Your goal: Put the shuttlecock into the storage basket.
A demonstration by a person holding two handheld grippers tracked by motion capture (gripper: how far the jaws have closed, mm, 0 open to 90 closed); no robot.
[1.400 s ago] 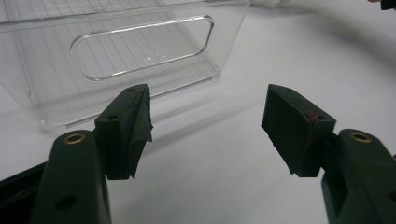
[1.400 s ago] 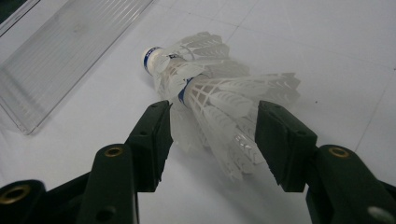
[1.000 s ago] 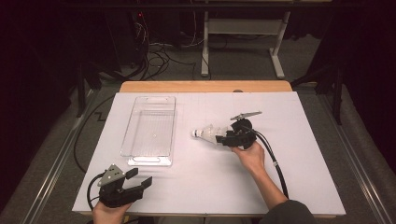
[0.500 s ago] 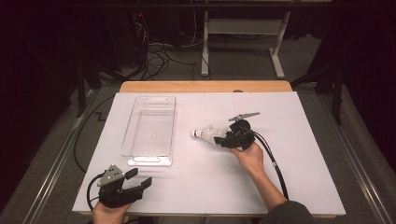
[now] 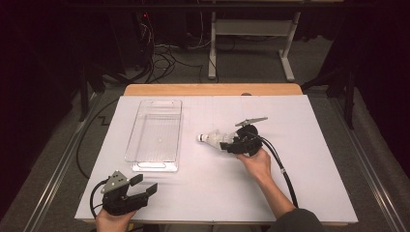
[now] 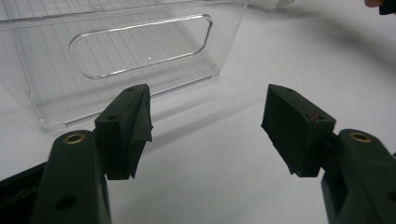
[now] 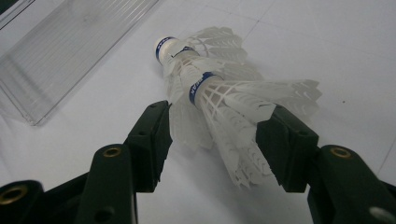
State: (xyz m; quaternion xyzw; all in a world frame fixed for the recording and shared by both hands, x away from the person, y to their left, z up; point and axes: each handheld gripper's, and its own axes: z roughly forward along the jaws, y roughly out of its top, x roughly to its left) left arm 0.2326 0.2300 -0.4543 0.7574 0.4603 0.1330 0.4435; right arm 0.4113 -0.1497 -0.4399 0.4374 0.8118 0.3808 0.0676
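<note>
Two shuttlecocks (image 7: 219, 88), nested one into the other, lie on the white table cover (image 5: 309, 188) just right of the clear bin (image 5: 155, 135), cork ends toward it. The right gripper (image 7: 212, 135) has its jaws clamped on the feather skirt, probably so the pair can be lifted as one into the bin. The left gripper (image 6: 205, 121) waits with jaws apart near the bin's handle end, holding nothing. Beyond the table's wooden edge (image 5: 212, 89) the dim room shows cables (image 5: 159, 53) and what looks like a desk frame (image 5: 251, 43).
</note>
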